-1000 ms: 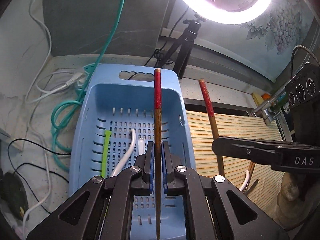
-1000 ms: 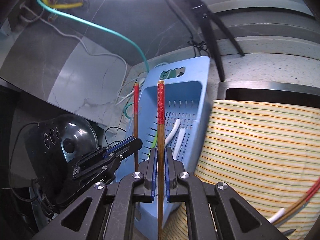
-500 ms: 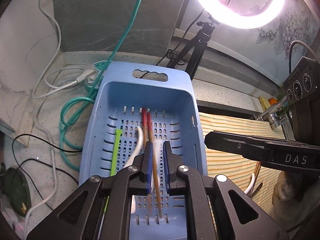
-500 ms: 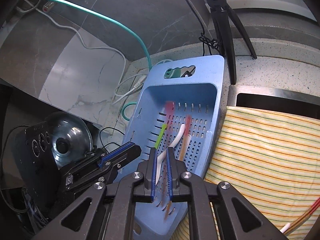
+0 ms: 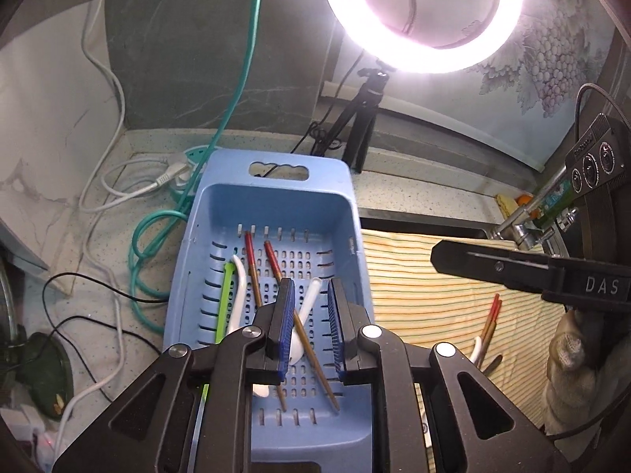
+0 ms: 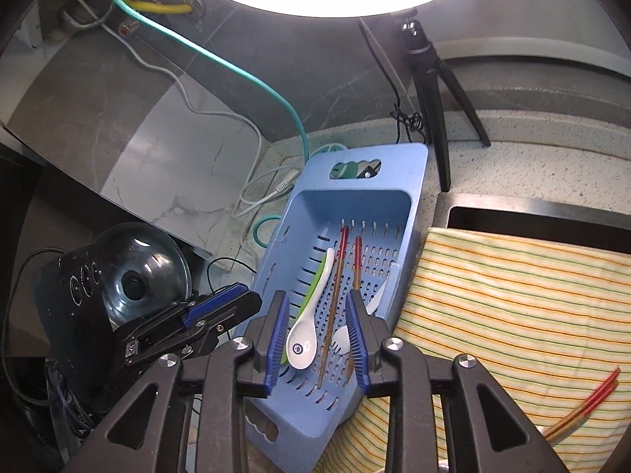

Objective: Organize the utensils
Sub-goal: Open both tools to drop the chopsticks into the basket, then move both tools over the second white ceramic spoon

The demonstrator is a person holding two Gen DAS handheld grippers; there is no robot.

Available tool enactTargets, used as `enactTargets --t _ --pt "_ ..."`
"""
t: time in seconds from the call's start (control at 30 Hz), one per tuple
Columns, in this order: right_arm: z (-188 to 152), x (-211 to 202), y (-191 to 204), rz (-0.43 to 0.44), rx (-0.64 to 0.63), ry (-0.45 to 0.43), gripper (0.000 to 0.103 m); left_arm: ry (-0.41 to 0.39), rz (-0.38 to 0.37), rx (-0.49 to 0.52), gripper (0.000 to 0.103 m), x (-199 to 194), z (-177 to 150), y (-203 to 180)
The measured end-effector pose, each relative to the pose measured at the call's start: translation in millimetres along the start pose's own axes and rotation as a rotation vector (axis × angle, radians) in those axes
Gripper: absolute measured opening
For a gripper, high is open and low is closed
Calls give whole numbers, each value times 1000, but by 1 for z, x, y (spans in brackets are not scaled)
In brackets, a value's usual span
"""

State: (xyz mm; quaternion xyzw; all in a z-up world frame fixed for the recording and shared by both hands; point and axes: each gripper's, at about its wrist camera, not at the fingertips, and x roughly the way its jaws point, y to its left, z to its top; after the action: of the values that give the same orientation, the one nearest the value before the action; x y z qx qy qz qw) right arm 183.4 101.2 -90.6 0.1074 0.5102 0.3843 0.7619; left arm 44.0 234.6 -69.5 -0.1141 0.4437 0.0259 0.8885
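Note:
The blue slotted basket [image 5: 276,205] [image 6: 410,181] holds two red-tipped chopsticks [image 5: 252,272] [image 6: 357,260], two white spoons [image 5: 239,295] [image 6: 311,315] and a green utensil [image 5: 223,299]. My left gripper [image 5: 310,287] hovers above the basket, its jaws opening, with nothing pressed between the blue pads. My right gripper [image 6: 316,299] hangs over the same basket, jaws likewise opening and gripping nothing. Each gripper shows in the other's view, the right [image 5: 453,256] over the cloth, the left [image 6: 236,299] beside the basket. Another pair of chopsticks [image 5: 491,319] [image 6: 587,402] lies on the striped cloth [image 5: 426,283].
A ring light [image 5: 426,12] on a black tripod [image 5: 363,118] stands behind the basket. Green and white cables [image 5: 150,236] coil on the counter to its left. The cloth covers a sink [image 6: 512,213] with a faucet [image 5: 516,228]. A gloved hand [image 5: 572,362] holds the right gripper.
Both grippers let go of their red-tipped chopsticks, which dropped flat into the basket. Both jaws have parted and both grippers have risen a little.

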Motion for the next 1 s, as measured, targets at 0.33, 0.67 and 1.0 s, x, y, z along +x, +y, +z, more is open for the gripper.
enactTargets --t 0.33,0.67,1.0 --pt "-18 -73 -20 -23 -54 -80 34 -26 -50 61 22 -32 -18 -43" --pt "-44 -128 -80 -67 -4 -70 43 30 -141 166 26 -26 -62 -98" --pt "-89 -110 -128 -58 84 104 43 179 -214 219 27 17 -99 -136"
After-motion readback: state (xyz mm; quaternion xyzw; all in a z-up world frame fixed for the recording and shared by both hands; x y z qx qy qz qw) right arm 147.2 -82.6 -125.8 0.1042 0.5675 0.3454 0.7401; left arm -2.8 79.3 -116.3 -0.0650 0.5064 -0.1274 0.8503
